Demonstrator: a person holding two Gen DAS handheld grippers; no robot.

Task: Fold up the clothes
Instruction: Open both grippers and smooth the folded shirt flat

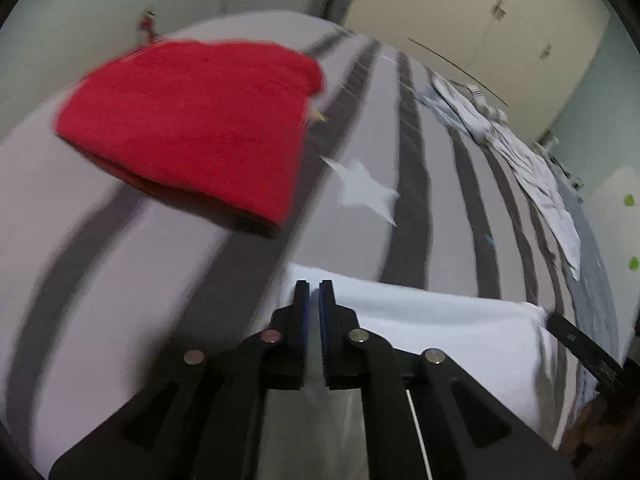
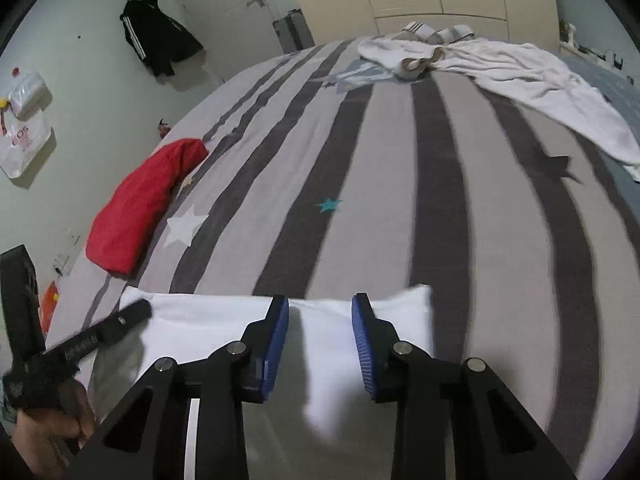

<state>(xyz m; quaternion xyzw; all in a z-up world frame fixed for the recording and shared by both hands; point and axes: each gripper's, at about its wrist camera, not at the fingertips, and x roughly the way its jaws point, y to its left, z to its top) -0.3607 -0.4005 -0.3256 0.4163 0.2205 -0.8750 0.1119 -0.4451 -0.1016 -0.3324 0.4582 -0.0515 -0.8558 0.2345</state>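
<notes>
Both grippers work the white cloth (image 2: 224,320). Left gripper (image 1: 314,292) is closed, apparently empty; right gripper (image 2: 320,312) straddles a fold, jaws apart. Risk: the fold slips.

1. Bedcover (image 2: 400,184): pale grey with dark grey stripes, white and teal stars
2. Folded garment (image 1: 192,120): plain red
3. Folded cloth (image 2: 332,332): white
4. Gripper pads (image 2: 360,344): blue, on black arms
5. Hanging jacket (image 2: 156,36): black, white stripes
</notes>
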